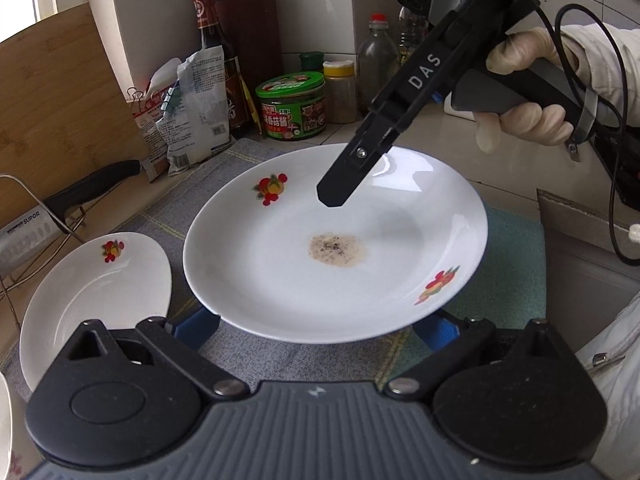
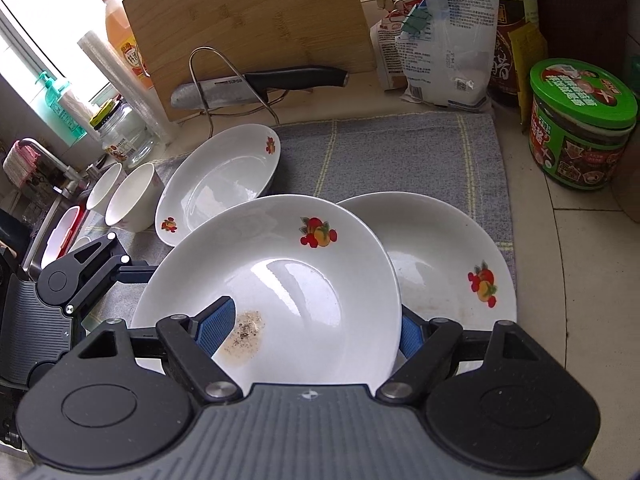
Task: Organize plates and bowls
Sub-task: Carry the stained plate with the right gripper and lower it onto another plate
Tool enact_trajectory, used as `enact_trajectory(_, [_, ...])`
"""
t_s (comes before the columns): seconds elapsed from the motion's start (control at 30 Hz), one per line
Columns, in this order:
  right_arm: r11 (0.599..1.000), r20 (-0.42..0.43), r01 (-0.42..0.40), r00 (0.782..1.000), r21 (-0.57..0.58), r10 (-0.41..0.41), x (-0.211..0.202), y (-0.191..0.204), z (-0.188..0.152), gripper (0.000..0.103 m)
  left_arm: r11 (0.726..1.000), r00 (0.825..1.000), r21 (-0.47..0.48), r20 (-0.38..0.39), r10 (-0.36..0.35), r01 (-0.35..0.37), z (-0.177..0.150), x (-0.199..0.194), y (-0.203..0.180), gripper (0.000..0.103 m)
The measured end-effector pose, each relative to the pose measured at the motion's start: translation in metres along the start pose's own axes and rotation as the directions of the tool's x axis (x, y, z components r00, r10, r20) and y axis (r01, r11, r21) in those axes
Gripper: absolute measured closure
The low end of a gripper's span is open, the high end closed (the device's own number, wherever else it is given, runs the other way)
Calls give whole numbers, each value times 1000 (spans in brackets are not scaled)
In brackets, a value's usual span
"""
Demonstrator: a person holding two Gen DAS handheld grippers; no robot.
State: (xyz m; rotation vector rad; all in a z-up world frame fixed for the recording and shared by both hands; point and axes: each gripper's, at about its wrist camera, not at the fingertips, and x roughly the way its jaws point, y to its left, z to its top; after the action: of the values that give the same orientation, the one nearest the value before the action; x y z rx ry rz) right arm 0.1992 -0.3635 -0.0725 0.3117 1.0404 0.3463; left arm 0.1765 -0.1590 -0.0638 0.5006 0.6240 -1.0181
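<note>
A white plate with fruit decals and a brown stain (image 1: 336, 240) (image 2: 280, 288) hangs above the grey mat (image 2: 400, 152). My right gripper (image 2: 312, 332) (image 1: 336, 192) is shut on it, with one blue pad (image 2: 216, 328) lying inside the plate and the other under its rim. My left gripper (image 1: 316, 320) (image 2: 136, 272) has its jaws wide apart beneath the plate's near rim, and its tips are hidden. On the mat lie a second plate (image 2: 216, 184) (image 1: 96, 300) and a third plate (image 2: 452, 264), partly under the held one. Two white bowls (image 2: 132, 196) stand at the left.
A knife on a wire rack (image 2: 260, 80) leans by the wooden cutting board (image 2: 248, 20). A green jar (image 2: 580, 128) (image 1: 292, 104), a sauce bottle (image 1: 216, 60) and bags (image 2: 440, 40) line the back. A sink and tap (image 2: 48, 160) sit at the left.
</note>
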Motion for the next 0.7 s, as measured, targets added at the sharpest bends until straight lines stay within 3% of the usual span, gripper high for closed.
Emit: enact_trajectory(0.7, [998,-10,22,1000,57,-22,7,-45,-2,17,999,999,25,-43,-19,20,20,40,-6,2])
